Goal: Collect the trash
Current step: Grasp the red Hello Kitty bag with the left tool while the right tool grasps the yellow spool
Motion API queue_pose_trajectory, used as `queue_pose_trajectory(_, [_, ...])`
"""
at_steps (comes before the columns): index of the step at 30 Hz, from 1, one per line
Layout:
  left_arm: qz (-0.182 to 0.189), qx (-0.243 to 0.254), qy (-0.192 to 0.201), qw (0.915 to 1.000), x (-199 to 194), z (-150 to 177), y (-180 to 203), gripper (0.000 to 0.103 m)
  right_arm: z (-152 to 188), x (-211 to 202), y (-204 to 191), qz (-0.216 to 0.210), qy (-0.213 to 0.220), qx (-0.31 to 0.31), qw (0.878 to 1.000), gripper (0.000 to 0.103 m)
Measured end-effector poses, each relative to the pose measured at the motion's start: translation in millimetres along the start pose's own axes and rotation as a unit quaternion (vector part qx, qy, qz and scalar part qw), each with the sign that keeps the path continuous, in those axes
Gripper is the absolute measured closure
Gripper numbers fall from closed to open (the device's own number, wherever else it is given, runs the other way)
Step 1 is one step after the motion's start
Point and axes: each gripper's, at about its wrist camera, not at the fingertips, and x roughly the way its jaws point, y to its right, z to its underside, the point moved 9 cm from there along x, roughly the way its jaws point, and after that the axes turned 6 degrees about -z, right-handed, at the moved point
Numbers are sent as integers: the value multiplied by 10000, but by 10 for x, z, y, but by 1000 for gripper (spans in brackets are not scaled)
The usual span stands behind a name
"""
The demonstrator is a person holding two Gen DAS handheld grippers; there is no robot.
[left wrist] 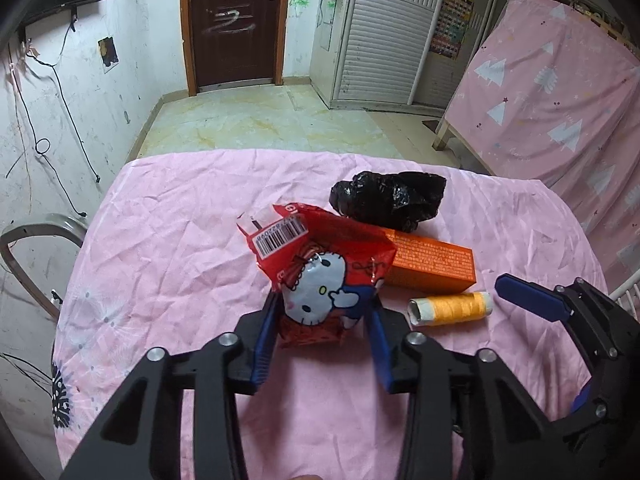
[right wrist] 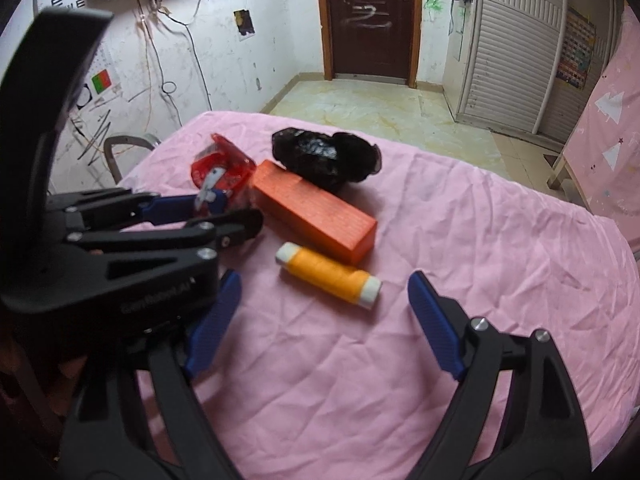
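My left gripper [left wrist: 324, 312] is shut on a red Hello Kitty snack wrapper [left wrist: 320, 264], held just above the pink tablecloth [left wrist: 168, 264]. The wrapper [right wrist: 224, 170] and left gripper [right wrist: 216, 208] also show at the left of the right wrist view. A crumpled black plastic bag [left wrist: 388, 200] [right wrist: 324, 156] lies behind an orange box [left wrist: 432, 264] [right wrist: 316, 212]. A spool of yellow thread [left wrist: 450, 307] [right wrist: 330, 276] lies in front of the box. My right gripper [right wrist: 324, 312] is open and empty, just short of the spool; one of its fingers [left wrist: 528, 298] shows beside the spool.
The table is round with its edge close on all sides. A metal chair back [left wrist: 36, 240] stands at the left. A pink-covered bed [left wrist: 560, 104] stands at the right, with a door [left wrist: 236, 20] and tiled floor beyond.
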Motion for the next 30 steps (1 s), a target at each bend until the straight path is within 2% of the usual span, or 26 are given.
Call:
queue_pose_trajectory(3, [56,-91,-2,9999,-13,7,-28,78,-10,50,-11,-26,-55,24,10000,21])
queue_pose_trajectory(9, [150,-317,169,9992,-152,-30,-105,78,-52,128,-9,-3,-142,109,9998,22])
queue_pose_trajectory(11, [139,-360,223,9990,-195,-38,-125,78,-69,148,6,29,-149,160,9998,27])
queue_pose_trajectory(19, [30,-443,295,9986,-331,-3,-169,78,-102,124,98,302,-115,164,9993,63])
queue_pose_trajectory(24, [-4,-425,398,9983,-487,19,-155,78,-13,44,125,203,-143,219,9995,67])
queue_pose_trajectory(30, [-26,-372,480,9981,-637,63,-80,78,123,-86,155,155,-149,250,9995,78])
